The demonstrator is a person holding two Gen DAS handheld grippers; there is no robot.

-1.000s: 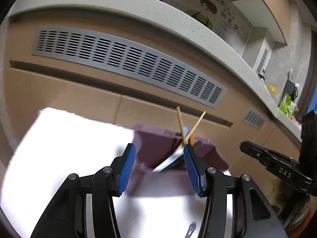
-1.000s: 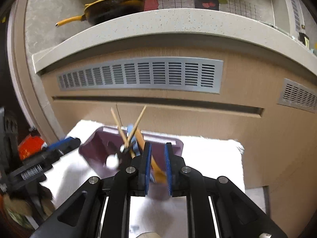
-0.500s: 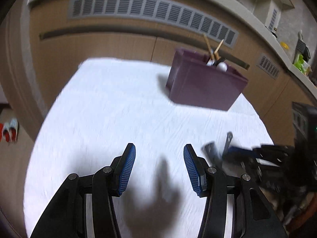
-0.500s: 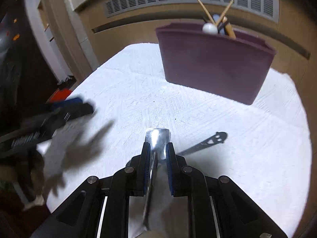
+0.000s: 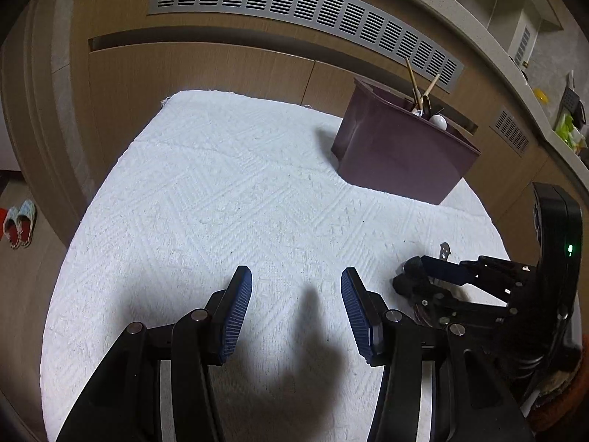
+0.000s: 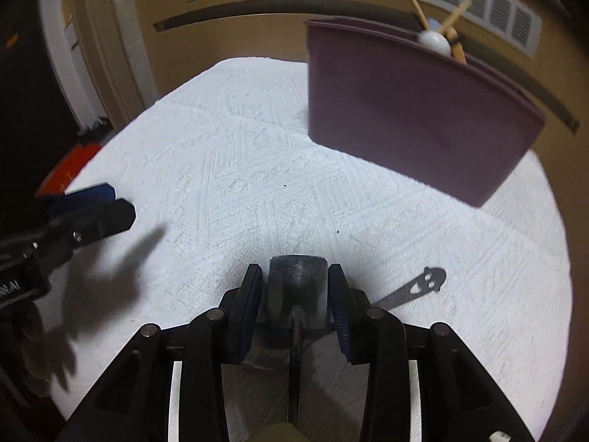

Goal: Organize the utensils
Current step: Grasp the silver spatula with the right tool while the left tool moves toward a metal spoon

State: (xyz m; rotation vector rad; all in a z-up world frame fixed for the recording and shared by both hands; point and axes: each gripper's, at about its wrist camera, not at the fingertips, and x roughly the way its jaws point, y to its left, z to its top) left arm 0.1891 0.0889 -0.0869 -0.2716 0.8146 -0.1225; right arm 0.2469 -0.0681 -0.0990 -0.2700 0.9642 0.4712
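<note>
A dark purple utensil bin (image 5: 401,154) stands on the white textured cloth (image 5: 221,199) at the far right; it holds wooden chopsticks (image 5: 414,81) and a white-ended utensil (image 5: 439,122). It also shows in the right wrist view (image 6: 412,110). My left gripper (image 5: 296,305) is open and empty above the cloth. My right gripper (image 6: 294,294) has its jaws partly apart around a wide metal utensil (image 6: 296,294) lying on the cloth. A flat metal handle with a face cutout (image 6: 416,289) lies just right of it. The right gripper also shows in the left wrist view (image 5: 438,280).
Wooden cabinet fronts with a grey vent grille (image 5: 302,11) stand behind the cloth under a stone counter. Slippers (image 5: 18,223) lie on the floor at the left. The left gripper (image 6: 88,213) shows at the left in the right wrist view.
Both grippers have pulled back from the bin and come down over the cloth. The right gripper's jaws have widened from nearly shut to partly apart around the metal utensil.
</note>
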